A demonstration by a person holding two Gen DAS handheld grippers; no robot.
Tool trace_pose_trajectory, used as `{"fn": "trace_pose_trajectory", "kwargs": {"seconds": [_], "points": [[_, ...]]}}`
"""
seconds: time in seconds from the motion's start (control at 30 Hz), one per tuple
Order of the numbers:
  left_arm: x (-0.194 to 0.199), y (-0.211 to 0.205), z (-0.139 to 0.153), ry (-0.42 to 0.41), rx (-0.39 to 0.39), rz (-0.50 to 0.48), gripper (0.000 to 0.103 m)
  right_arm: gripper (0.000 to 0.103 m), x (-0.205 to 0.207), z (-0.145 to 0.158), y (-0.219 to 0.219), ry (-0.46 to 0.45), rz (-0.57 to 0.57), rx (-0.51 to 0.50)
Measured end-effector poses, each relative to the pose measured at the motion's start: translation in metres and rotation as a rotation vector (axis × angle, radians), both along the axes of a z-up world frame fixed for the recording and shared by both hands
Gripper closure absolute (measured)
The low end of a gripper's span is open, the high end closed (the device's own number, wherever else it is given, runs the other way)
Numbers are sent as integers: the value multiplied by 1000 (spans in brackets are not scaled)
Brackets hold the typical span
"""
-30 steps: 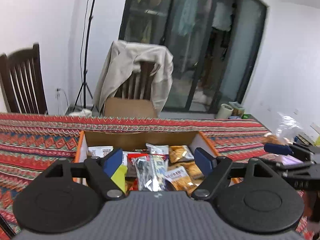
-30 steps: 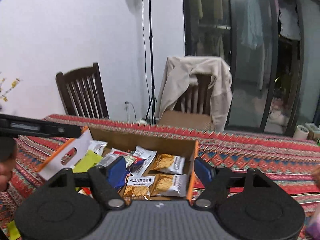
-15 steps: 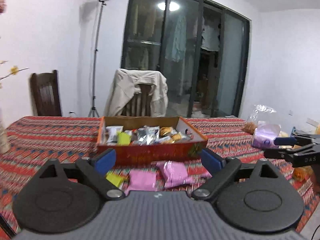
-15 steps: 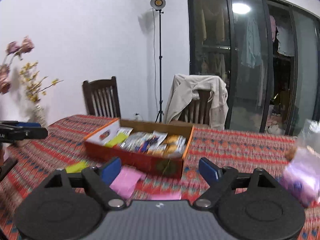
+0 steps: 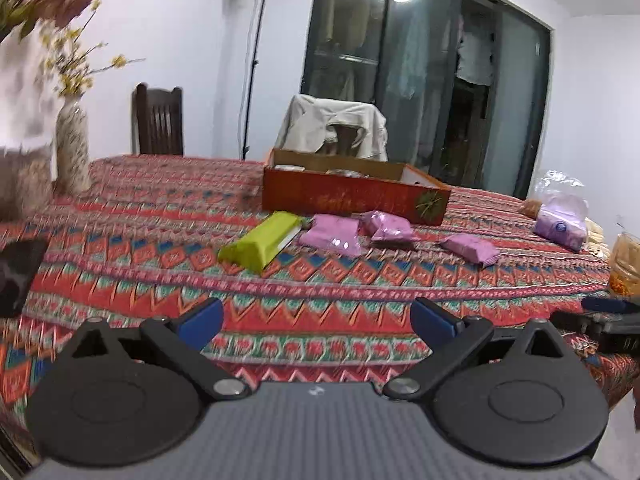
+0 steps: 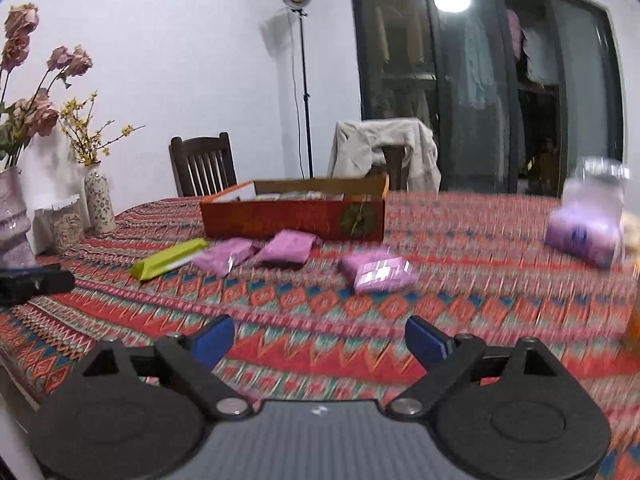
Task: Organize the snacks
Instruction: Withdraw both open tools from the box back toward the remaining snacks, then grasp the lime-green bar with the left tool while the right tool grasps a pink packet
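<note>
With both hand-held grippers, left and right, spread wide and empty, the green packet and pink packets lie on the tabletop before the snack box, awaiting pickup.

— Surface?
— Table under a red, orange and teal zigzag-patterned cloth.

— Far centre?
— One shallow red cardboard box with a round gold emblem, resting directly on the cloth.

— Just near of the box?
— One long lime-green foil packet at left; three pink plastic snack packets to its right, the rightmost lying apart from the other two.

— Far left edge?
— One tall speckled ceramic vase with yellow-flowered twigs; one lilac ribbed vase with dried pink roses; between them, one clear bag of pale contents.

— Far right?
— One clear plastic bag holding a purple pack.
</note>
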State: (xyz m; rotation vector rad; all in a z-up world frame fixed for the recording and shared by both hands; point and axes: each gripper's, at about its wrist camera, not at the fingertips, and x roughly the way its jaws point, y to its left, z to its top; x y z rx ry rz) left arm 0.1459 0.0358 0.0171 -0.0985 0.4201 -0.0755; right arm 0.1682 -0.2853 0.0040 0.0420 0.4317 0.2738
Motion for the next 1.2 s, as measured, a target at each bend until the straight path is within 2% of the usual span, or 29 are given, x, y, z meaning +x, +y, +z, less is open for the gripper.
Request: {"fn": "trace_pose_trajectory", "kwargs": {"seconds": [0.07,0.17,0.4,0.57,0.7,0.8,0.87,0.93,1.1,1.2], "points": [[-1,1,-4,1,3,13,1,8,-2,-12,5,26,-13,-26],[2,2,-6,6,10,15,1,8,-2,-21,6,59,-15,-2],[20,1,-9,26,23,7,1,8,10,-16,12,43,-21,-5],[41,5,-10,35,31,12,1,8,30,-15,15,76,-107,-51],[73,9,-8,43,89,15,3,8,50,-11,11,91,-108,-55],[102,13,-5,43,112,-1,11,10,69,-5,6,59,-129,-63],[127,16,-6,65,117,-14,19,16,86,-3,3,48,-131,-65],[152,19,-8,95,117,-26,26,17,106,-1,1,44,-135,-69],[203,29,-16,166,89,-48,27,17,161,4,0,38,-80,-81],[220,33,-20,186,91,-49,27,17,195,1,6,80,-39,-121]]}}
